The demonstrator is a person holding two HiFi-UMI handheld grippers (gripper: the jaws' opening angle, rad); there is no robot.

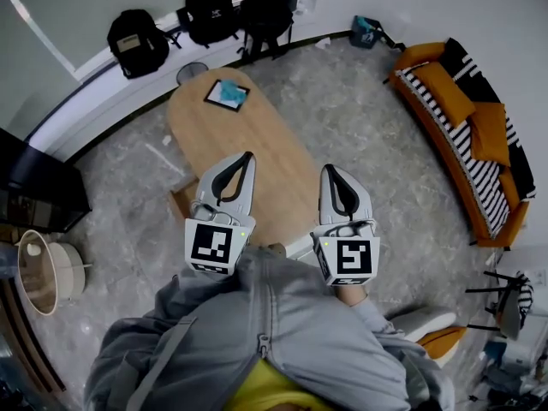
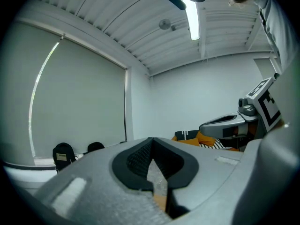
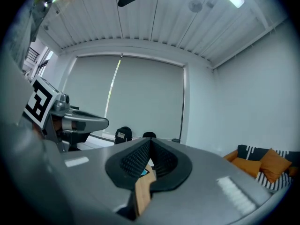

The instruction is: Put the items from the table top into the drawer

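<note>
Two tongs (image 1: 247, 156) (image 1: 329, 169), one table (image 1: 265, 157), one flat item (image 1: 227, 94), three backpacks (image 1: 137, 41) (image 1: 210, 11) (image 1: 265, 15)

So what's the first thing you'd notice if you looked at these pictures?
Probably the two grey grippers held out side by side in the middle of the head view: the left gripper and the right gripper, both shut and empty. Beyond them a long wooden table carries one flat teal item at its far end. An orange sofa with a striped throw stands at the right.
</note>
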